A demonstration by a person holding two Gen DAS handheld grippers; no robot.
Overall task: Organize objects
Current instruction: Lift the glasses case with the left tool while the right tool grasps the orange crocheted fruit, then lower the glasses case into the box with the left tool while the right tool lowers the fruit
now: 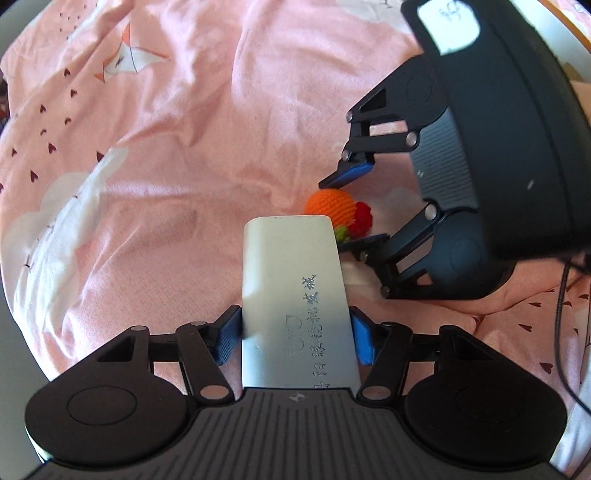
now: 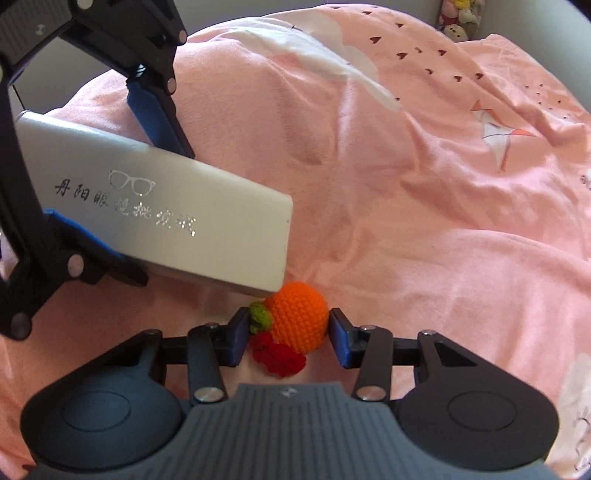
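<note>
A white glasses case (image 1: 291, 266) with silver lettering hangs end-down over the bed, and my left gripper (image 1: 293, 325) is shut on its long sides with both blue pads. In the right wrist view the case (image 2: 166, 206) slants in from the left, its lower corner just above a crocheted orange fruit toy (image 2: 295, 317) with a green leaf and red bits. The toy rests on the pink sheet, and my right gripper (image 2: 288, 334) is shut on it, one pad at each side. From the left wrist view the toy (image 1: 328, 205) shows between the right gripper's (image 1: 332, 216) fingertips, beyond the case's end.
A rumpled pink bedsheet (image 2: 424, 184) with clouds, small hearts and a fox print covers everything. Plush toys (image 2: 458, 18) stand at the far top right. A black cable (image 1: 561, 314) trails across the sheet at the right. The two grippers stand close together.
</note>
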